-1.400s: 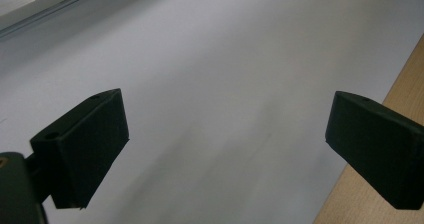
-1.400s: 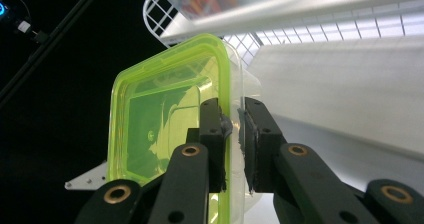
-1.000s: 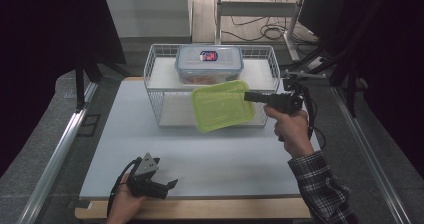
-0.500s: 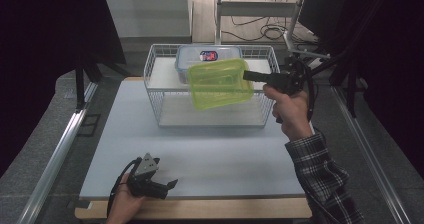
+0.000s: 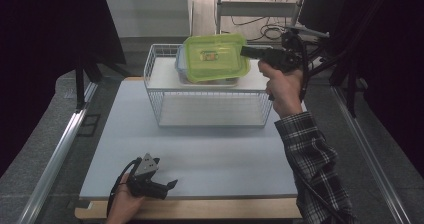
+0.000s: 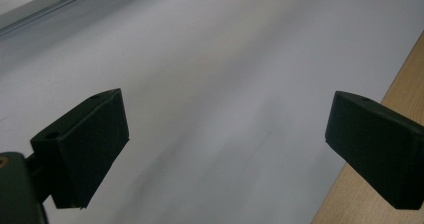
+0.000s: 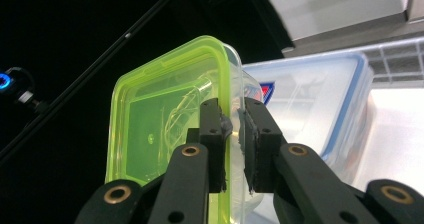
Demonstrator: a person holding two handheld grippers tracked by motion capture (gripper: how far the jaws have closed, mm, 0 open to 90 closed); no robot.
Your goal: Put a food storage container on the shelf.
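The right gripper [image 5: 246, 52] clamped the green box [image 5: 215, 57] by its rim, holding it above the basket [image 5: 210, 115]. The left gripper [image 5: 170, 185] rested open on the table [image 5: 225, 159].

So I'm at a wooden table [image 5: 200, 210] with a pale grey mat [image 5: 210, 154] over most of the top, only the bare wood edge showing along my side. Both sides are hung with black curtains [image 5: 55, 29], which keeps it pretty dark around me, and there's grey carpet floor [image 5: 30, 154] with a metal rail [image 5: 55, 159] running along the left and another on the right. Past the far end it's brighter, with a light wall [image 5: 145, 9], a metal frame [image 5: 260, 6], and black cables [image 5: 260, 31] lying on the floor.
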